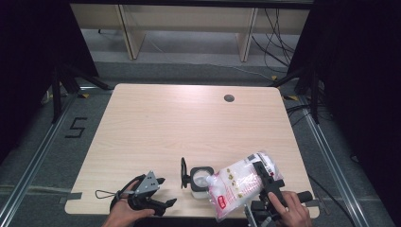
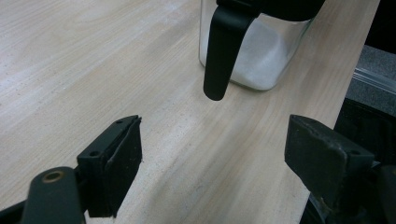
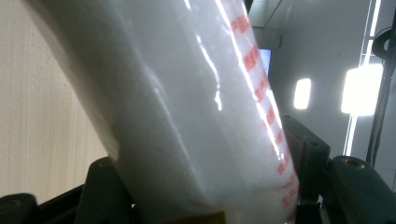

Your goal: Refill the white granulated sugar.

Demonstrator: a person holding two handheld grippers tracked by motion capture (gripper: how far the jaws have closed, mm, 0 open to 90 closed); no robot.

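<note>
Jaws of the right gripper [image 1: 266, 182] are clamped on a clear plastic bag [image 1: 239, 184] of white granules with red print. In the right gripper view we see the bag [image 3: 187, 107] pinched between the two black jaws, rising from them and leaning across the frame. In the high view the bag lies tilted, its far end lowered toward the open mouth of a square glass jar [image 1: 200, 178] just beyond that gripper's jaws; bag and jar appear to meet at the rim, though we cannot tell whether they touch.

Jaws of the left gripper [image 1: 161, 191] stand wide apart and hold nothing. In the left gripper view the jar [image 2: 254, 51] sits ahead of these open jaws, apart from them, with bare counter [image 2: 93, 70] between. A black latch or lid arm [image 2: 223, 56] hangs down the jar's near face. The jar's black hinged lid [image 1: 183, 172] stands open on the side toward the left gripper.

We judge the work to be filling the jar from the bag, and it looks partway done: white granules already lie in the lower part of the jar, yet the bag remains largely full. We cannot see whether granules are flowing at this moment. Remaining, in our judgement: finish the pour, set the bag down on the counter, and close the lid, for which the idle left gripper is well placed.
</note>
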